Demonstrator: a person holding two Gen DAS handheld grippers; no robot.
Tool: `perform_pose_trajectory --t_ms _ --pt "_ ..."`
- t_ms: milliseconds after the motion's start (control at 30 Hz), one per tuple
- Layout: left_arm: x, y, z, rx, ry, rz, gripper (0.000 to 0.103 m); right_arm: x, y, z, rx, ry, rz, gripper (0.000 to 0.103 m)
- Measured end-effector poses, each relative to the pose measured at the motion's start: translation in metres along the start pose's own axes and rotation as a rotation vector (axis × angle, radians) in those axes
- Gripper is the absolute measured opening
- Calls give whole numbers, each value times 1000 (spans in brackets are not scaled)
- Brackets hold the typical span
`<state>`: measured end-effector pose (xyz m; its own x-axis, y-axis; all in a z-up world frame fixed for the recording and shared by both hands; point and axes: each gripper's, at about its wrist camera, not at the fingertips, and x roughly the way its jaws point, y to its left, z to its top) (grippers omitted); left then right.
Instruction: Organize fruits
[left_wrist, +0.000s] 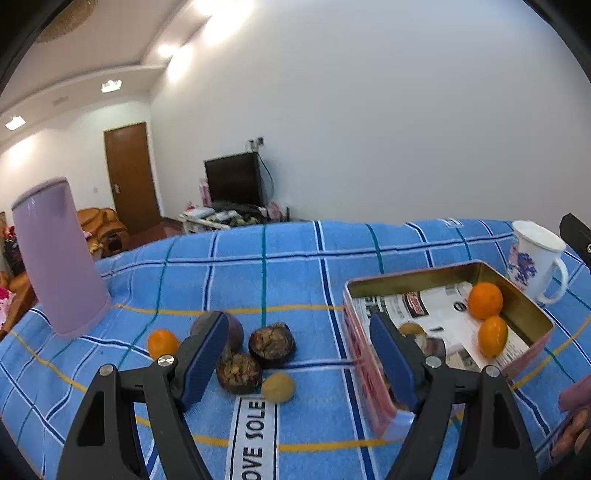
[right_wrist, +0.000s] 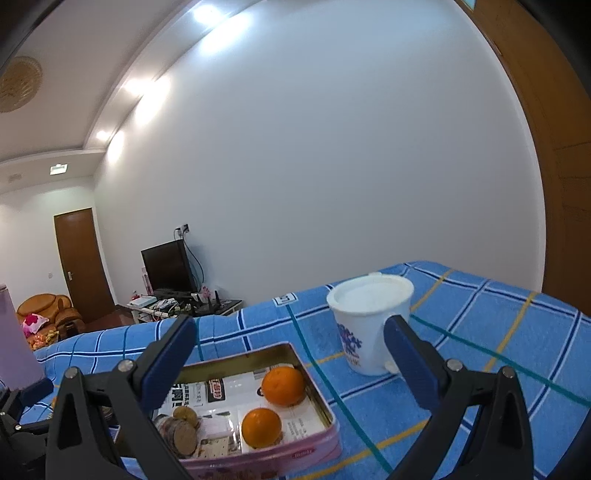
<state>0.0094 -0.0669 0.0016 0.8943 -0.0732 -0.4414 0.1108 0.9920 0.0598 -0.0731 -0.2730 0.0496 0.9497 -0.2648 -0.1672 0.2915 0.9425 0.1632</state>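
In the left wrist view my left gripper (left_wrist: 297, 332) stands open over loose fruit on the blue checked cloth. Two dark brown halved fruits (left_wrist: 272, 345) (left_wrist: 239, 373) and a small yellow-brown fruit (left_wrist: 277, 386) lie between its fingers. A dark purple fruit (left_wrist: 235, 332) is half hidden behind the left finger, and a small orange (left_wrist: 162, 343) lies further left. The pink tin (left_wrist: 417, 275) to the right holds two oranges (left_wrist: 485, 300) (left_wrist: 493, 335). My right gripper (right_wrist: 290, 332) is open and empty above the tin (right_wrist: 236, 360) with its oranges (right_wrist: 283, 386) (right_wrist: 261, 427) and brown fruit (right_wrist: 184, 415).
A white mug (right_wrist: 369, 325) with a blue pattern stands just behind the tin, close to my right gripper's right finger. A tall lilac jug (left_wrist: 59, 258) stands at the cloth's left side. A hand (left_wrist: 574, 428) shows at the right edge.
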Motion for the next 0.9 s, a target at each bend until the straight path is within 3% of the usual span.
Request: perform_pose_trajectory --t_ms 267,633,900 --pt "0 21 -7 83 30 -17 80 -16 4 -3 3 -12 -37 103" --pt "1 69 -10 18 26 -28 80 -30 36 -12 -25 20 -28 103" --pt "1 84 -10 43 4 -19 80 -28 79 -22 -66 66 26 103"
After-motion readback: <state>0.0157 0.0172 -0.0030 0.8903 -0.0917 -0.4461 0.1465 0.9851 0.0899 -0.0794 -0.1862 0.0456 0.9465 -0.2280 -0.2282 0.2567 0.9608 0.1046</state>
